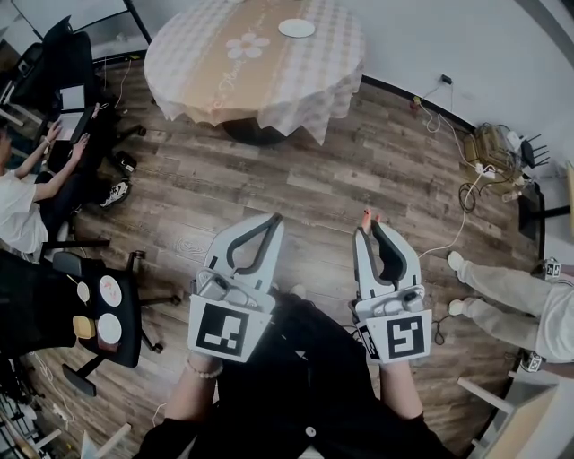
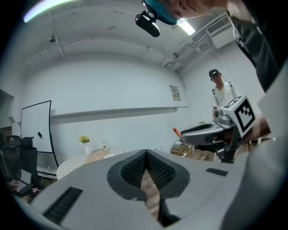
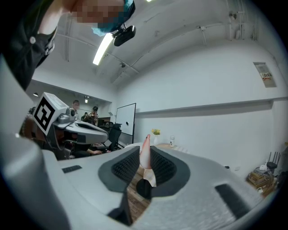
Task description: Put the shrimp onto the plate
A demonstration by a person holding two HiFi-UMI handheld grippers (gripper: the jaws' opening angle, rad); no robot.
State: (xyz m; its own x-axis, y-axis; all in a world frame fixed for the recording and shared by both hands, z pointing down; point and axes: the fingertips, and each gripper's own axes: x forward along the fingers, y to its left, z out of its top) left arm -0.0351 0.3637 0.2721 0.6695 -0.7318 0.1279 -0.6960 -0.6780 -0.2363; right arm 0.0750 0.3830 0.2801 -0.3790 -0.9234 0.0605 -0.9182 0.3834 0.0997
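Note:
In the head view the white plate (image 1: 296, 28) lies on the far side of a round table with a checked cloth (image 1: 215, 81), well ahead of both grippers. My right gripper (image 1: 369, 224) is held above the wooden floor, shut on a pale shrimp whose red tail (image 1: 366, 215) sticks out past the tips. In the right gripper view the shrimp (image 3: 145, 155) stands upright between the ribbed pads. My left gripper (image 1: 272, 220) hovers beside it at the same height, shut with nothing in it; its pads (image 2: 135, 168) meet in the left gripper view.
People sit at desks at the left (image 1: 18, 202). A black chair (image 1: 108, 314) carrying round items stands near my left. A person's legs (image 1: 502, 291), cables and a wooden crate (image 1: 491, 148) are at the right. A vase of yellow flowers (image 2: 85, 144) stands on the table.

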